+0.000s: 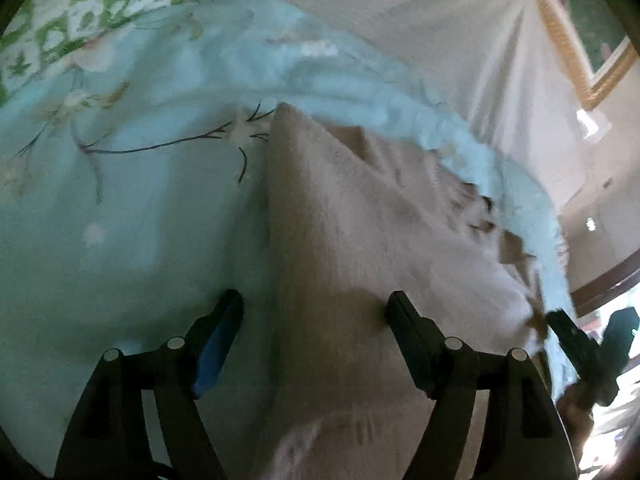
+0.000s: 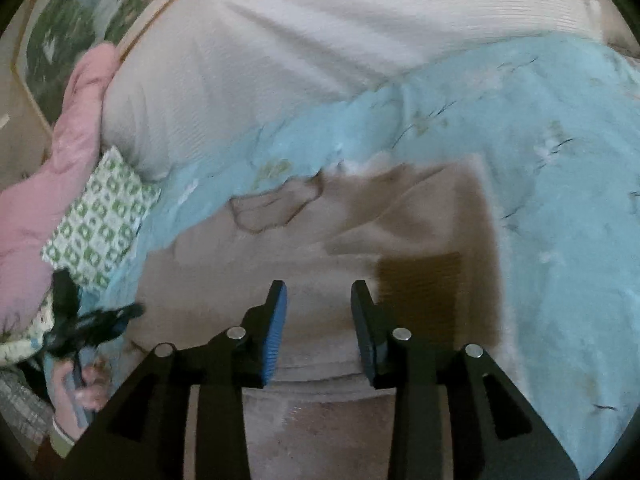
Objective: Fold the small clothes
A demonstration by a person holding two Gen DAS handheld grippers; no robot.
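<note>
the left wrist view looks steeply down along its own two fingers, close above a beige garment (image 1: 360, 248) lying on a light blue floral bedspread (image 1: 140, 208), with a white sheet and a framed picture at its far edge. the right wrist view looks less steeply down along its fingers, just as near, onto the same garment (image 2: 360, 240) and bedspread (image 2: 560, 160). both share that garment, the bedspread and a green-patterned cloth (image 1: 80, 12) (image 2: 100, 232). each view catches the other gripper at its edge, blurred.
</note>
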